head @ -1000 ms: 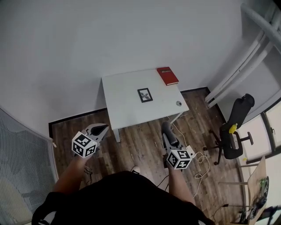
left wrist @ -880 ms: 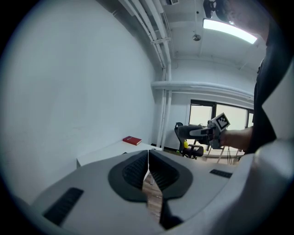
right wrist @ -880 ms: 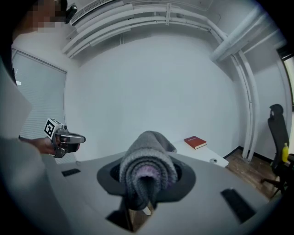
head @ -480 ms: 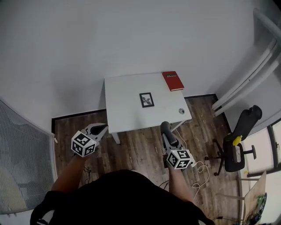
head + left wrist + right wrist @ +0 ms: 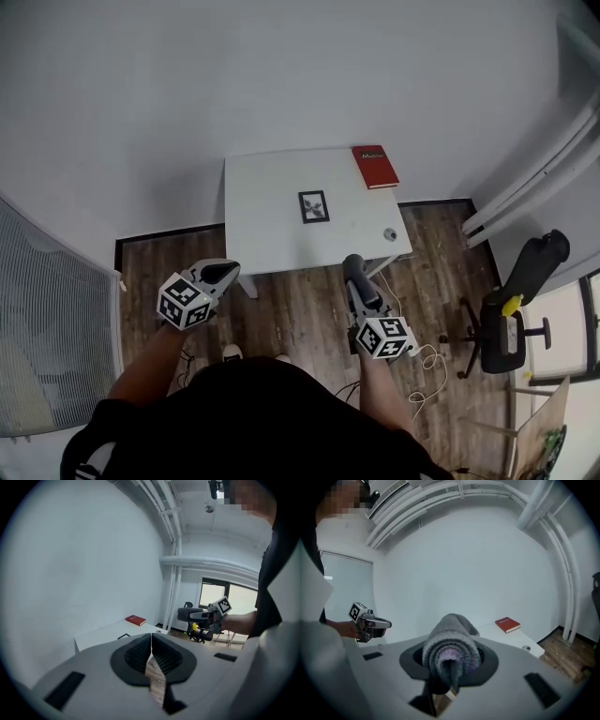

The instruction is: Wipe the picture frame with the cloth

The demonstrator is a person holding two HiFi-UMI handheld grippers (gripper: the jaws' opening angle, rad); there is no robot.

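A small dark picture frame (image 5: 314,206) lies flat in the middle of a white table (image 5: 262,225) against the wall. My right gripper (image 5: 354,272) hovers over the wooden floor short of the table's front edge, shut on a rolled grey cloth (image 5: 451,651) that bulges out of its jaws. My left gripper (image 5: 225,274) hangs level with it to the left, jaws shut and holding nothing. In the left gripper view the frame (image 5: 124,636) shows as a thin dark shape on the tabletop.
A red book (image 5: 374,166) lies at the table's far right corner and a small round grey object (image 5: 390,234) near its front right edge. A black office chair (image 5: 511,300) stands at right. White cables (image 5: 424,349) trail on the floor. A white screen (image 5: 47,328) stands at left.
The view has shifted slightly, so the table now sits a little farther right and higher in the head view. Both grippers keep their places and states.
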